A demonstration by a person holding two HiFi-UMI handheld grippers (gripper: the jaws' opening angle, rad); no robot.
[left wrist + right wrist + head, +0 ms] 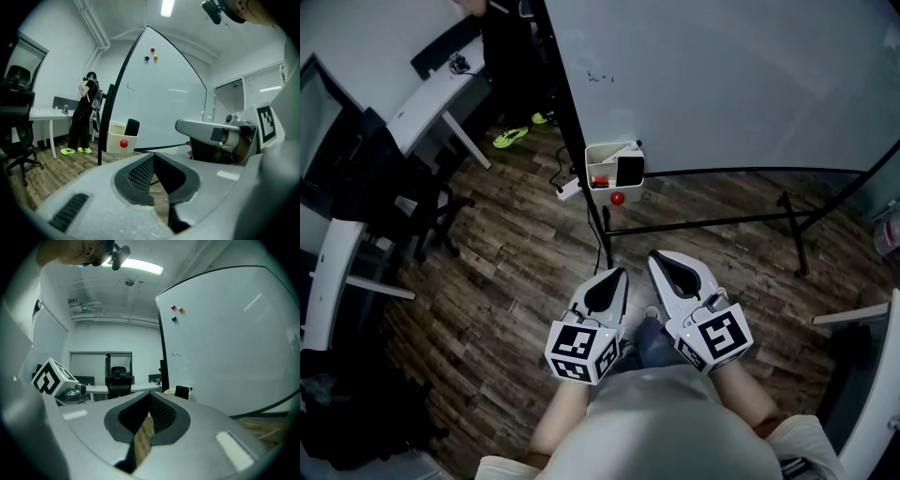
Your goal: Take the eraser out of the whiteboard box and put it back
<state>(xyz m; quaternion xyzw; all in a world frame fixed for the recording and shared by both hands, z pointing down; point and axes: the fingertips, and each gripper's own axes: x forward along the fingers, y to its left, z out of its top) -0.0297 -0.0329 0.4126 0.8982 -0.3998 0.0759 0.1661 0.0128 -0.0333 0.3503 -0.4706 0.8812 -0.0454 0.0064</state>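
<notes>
Black eraser (630, 170) stands on end in the cream whiteboard box (598, 155), which hangs at the board's lower corner. The eraser's upper part sits proud of the rim. Closed tip to tip and empty: left tool (621, 272) and right tool (656, 256), held low by the person's waist, well apart from the box. The eraser is probably light, with a rigid body, a soft felt face and little slip risk. Best hold: across the narrow sides of the exposed upper end, with the tool opened first.
</notes>
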